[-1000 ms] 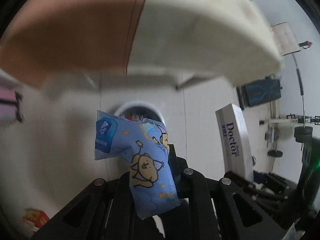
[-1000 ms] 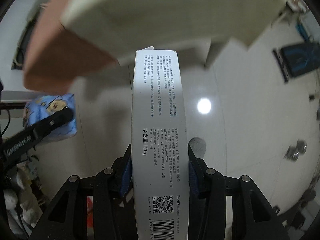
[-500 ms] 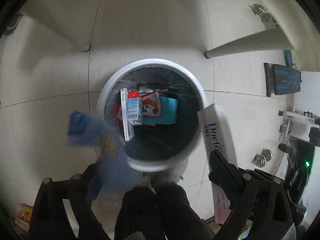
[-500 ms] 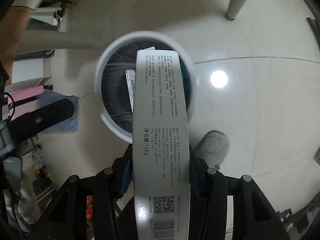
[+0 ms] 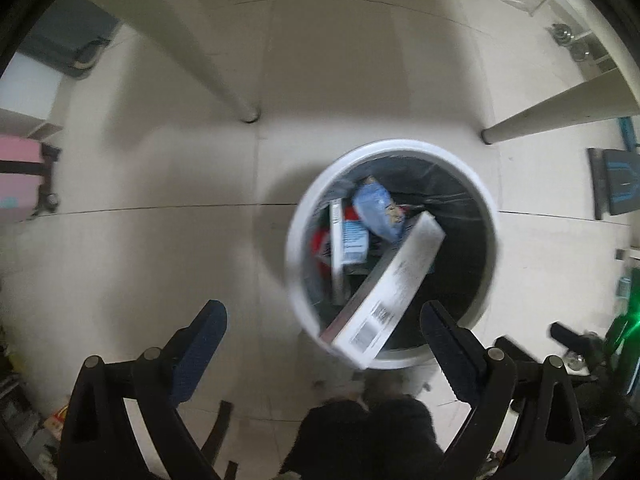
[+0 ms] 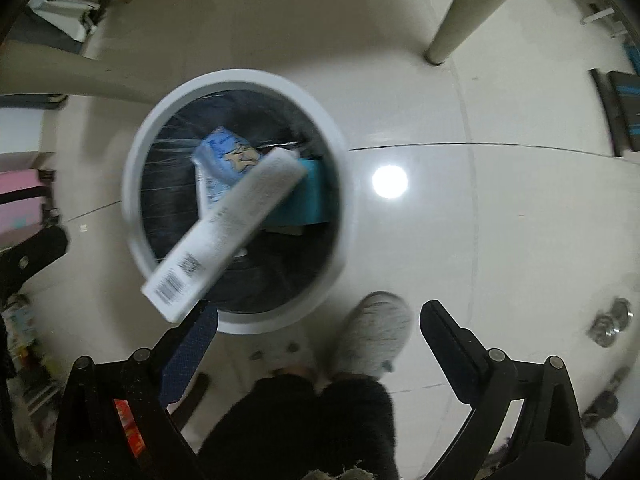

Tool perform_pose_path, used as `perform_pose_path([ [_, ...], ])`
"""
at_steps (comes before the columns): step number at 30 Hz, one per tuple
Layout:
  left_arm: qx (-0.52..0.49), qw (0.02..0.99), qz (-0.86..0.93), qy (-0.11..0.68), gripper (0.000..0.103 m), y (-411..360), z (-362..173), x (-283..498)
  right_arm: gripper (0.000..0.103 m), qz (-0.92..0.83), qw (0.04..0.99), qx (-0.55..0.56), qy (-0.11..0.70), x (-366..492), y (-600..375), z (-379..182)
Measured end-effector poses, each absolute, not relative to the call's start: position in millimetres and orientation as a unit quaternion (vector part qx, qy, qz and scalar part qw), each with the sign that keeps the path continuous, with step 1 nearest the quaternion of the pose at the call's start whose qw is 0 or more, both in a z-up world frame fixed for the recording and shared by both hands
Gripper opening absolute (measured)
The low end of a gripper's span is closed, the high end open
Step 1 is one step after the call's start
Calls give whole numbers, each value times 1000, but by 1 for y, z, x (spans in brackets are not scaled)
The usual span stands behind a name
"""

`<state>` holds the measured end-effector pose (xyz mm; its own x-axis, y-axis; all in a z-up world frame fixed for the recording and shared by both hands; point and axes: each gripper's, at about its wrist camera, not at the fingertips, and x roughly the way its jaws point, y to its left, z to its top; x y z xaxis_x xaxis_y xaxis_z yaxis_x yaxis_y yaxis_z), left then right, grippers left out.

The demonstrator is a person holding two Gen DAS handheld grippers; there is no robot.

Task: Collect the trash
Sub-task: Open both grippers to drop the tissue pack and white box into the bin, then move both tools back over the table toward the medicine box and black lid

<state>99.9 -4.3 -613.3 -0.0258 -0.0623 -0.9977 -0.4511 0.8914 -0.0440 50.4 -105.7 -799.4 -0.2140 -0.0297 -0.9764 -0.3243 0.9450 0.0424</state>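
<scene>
A round white trash bin (image 5: pixel 296 248) with a dark liner stands on the floor below both grippers; it also shows in the right wrist view (image 6: pixel 344 200). A long white toothpaste box (image 5: pixel 386 292) is blurred, tilted over the bin's near rim, free of any gripper; it also shows in the right wrist view (image 6: pixel 224 232). A blue cartoon-print packet (image 5: pixel 378 208) lies inside the bin, seen too in the right wrist view (image 6: pixel 226 156). My left gripper (image 5: pixel 324 320) is open and empty. My right gripper (image 6: pixel 318 320) is open and empty.
Other trash lies in the bin: a small carton (image 5: pixel 354 240) and a teal box (image 6: pixel 308 196). White table legs (image 5: pixel 224 80) (image 6: pixel 452 28) stand on the tiled floor. The person's grey slipper (image 6: pixel 376 332) is beside the bin. A pink case (image 5: pixel 18 176) sits left.
Both grippers swung from facing the table to looking down over the bin and opened. The blue packet left the left gripper and lies in the bin. The toothpaste box left the right gripper.
</scene>
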Motion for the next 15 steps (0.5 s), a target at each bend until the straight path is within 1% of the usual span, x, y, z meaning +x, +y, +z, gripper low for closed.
perform_pose_path([
  [8,-178,668,169,703,99,-10,-590,76,102,95,624,-123,766,49,-96,-774],
  [15,-178,669,172,701,99,-15,-558,65,102,94,636,-136,754,43,-87,-725],
])
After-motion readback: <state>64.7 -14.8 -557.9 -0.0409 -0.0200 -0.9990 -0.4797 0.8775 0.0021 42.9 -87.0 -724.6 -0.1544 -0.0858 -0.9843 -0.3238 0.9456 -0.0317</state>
